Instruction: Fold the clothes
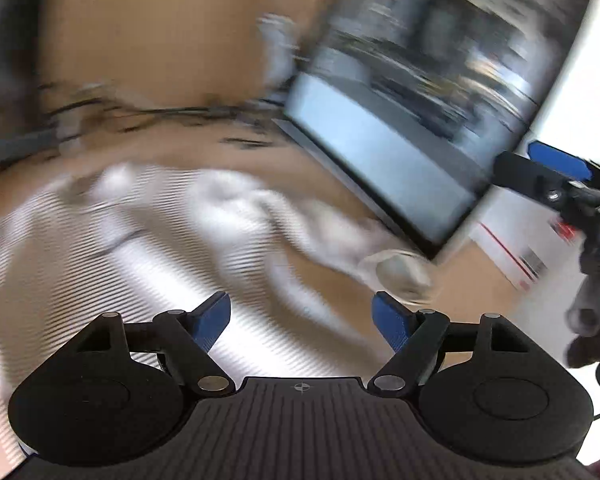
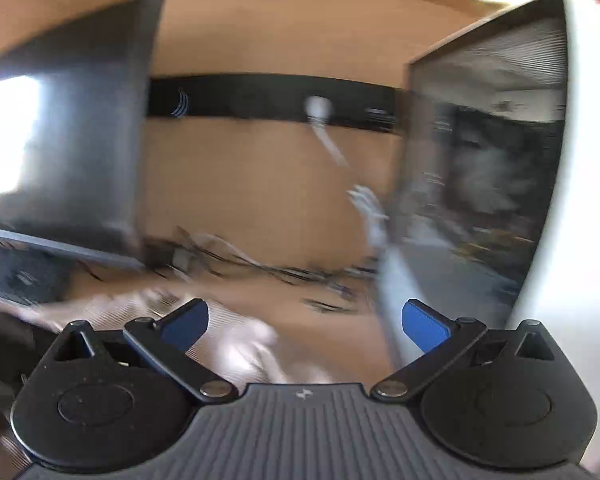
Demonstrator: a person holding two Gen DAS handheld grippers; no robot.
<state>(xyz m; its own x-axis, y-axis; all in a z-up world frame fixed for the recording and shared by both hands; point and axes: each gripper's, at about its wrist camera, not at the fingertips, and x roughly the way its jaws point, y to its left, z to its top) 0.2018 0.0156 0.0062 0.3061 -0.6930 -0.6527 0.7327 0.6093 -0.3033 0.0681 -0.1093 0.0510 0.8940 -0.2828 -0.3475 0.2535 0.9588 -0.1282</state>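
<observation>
Surface: tan wooden tabletop (image 1: pixel 148 32), a dark flat monitor screen (image 1: pixel 420 92) at the far right, tangled black cables (image 1: pixel 160 114) beyond. Item: one white finely striped cloth garment (image 1: pixel 112 248), rumpled and spread, lying below and ahead of my left gripper (image 1: pixel 300 320). That gripper's jaws stood apart, empty. My right gripper (image 2: pixel 305 322): jaws wide apart, nothing between them. Folding: seemingly unfinished; no tidy fold was visible through the blur.

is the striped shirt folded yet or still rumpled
Rumpled, not neatly folded: the striped shirt lies in loose bunches and creases on the wooden table. Motion blur hides finer detail. Both grippers are open and hold none of it.
</observation>
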